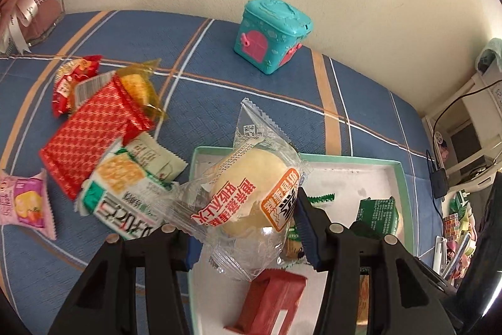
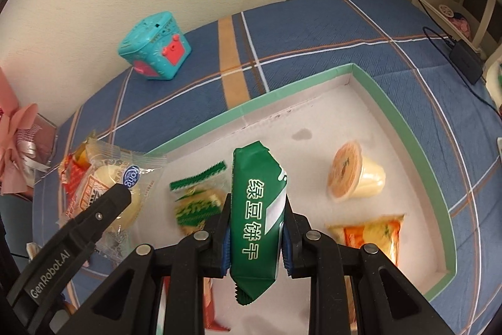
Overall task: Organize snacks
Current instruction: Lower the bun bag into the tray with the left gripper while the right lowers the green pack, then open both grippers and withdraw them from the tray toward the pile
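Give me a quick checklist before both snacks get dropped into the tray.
1. Right tongs clamped on the green packet: ok.
2. Left tongs gripping the clear-wrapped bun: ok.
3. Green packet over the tray: ok.
4. Bare tray floor beyond the green packet, between the jelly cup and the small green-and-yellow snack: ok.
5. Bun fully over the tray: not ok, its wrapper overhangs the left rim.
6. Spot directly under the bun free: cannot tell, the bun hides it.
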